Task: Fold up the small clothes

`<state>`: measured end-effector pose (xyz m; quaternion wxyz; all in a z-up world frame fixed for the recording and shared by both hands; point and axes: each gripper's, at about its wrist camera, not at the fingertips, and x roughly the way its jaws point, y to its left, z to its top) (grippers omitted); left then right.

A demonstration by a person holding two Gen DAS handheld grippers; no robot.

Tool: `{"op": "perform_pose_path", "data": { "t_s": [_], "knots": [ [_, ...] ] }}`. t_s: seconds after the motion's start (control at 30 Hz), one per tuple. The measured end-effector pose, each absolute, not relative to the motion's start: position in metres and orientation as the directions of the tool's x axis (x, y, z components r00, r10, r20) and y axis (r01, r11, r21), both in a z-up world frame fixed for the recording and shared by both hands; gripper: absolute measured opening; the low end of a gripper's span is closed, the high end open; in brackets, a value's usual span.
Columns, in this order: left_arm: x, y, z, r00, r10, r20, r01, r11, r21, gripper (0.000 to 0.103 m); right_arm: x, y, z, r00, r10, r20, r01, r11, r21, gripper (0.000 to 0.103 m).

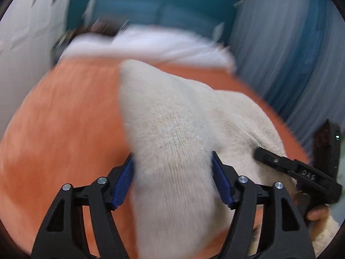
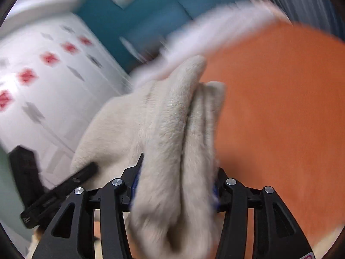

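A cream knit garment (image 1: 172, 118) lies partly on an orange blanket (image 1: 64, 129), with one fold raised off it. That fold fills the space between the blue pads (image 1: 124, 181) of my left gripper (image 1: 173, 181), and the cloth touches both. In the right wrist view the same garment (image 2: 168, 118) is bunched in thick folds between the jaws of my right gripper (image 2: 175, 185), hiding most of its pads. The right gripper's black finger (image 1: 280, 166) rests on the garment's right side. The left gripper's finger (image 2: 71, 183) shows at the cloth's left edge. Both views are blurred.
White bedding (image 1: 151, 45) lies at the far end of the orange blanket (image 2: 280, 108). A pale blue curtain (image 1: 291, 64) hangs to the right, and a teal wall (image 1: 151, 6) stands behind. A white surface with red diamonds (image 2: 43, 75) is on the other side. A hand (image 1: 317, 214) holds the right gripper.
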<state>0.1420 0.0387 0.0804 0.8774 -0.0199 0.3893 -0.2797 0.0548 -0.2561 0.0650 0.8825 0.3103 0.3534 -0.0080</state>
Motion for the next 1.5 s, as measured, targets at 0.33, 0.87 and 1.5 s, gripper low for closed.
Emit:
{"op": "perform_pose_path", "data": {
  "t_s": [0.33, 0.87, 1.5],
  "knots": [
    [0.182, 0.098, 0.01, 0.466, -0.598, -0.652, 0.268, 0.798, -0.541, 0.088, 0.06, -0.257, 0.014, 0.694, 0.183, -0.697, 0.261, 0.838, 0.48, 0.08],
    [0.22, 0.068, 0.065, 0.445, -0.734, -0.513, 0.387, 0.675, -0.628, 0.042, 0.124, -0.247, 0.093, 0.767, 0.262, -0.586, 0.084, 0.865, 0.495, 0.037],
    [0.208, 0.036, 0.003, 0.487, -0.394, -0.78, 0.35, 0.906, -0.238, 0.049, 0.126, -0.24, -0.015, 0.547, -0.017, -0.837, 0.193, 0.975, 0.107, 0.024]
  ]
}}
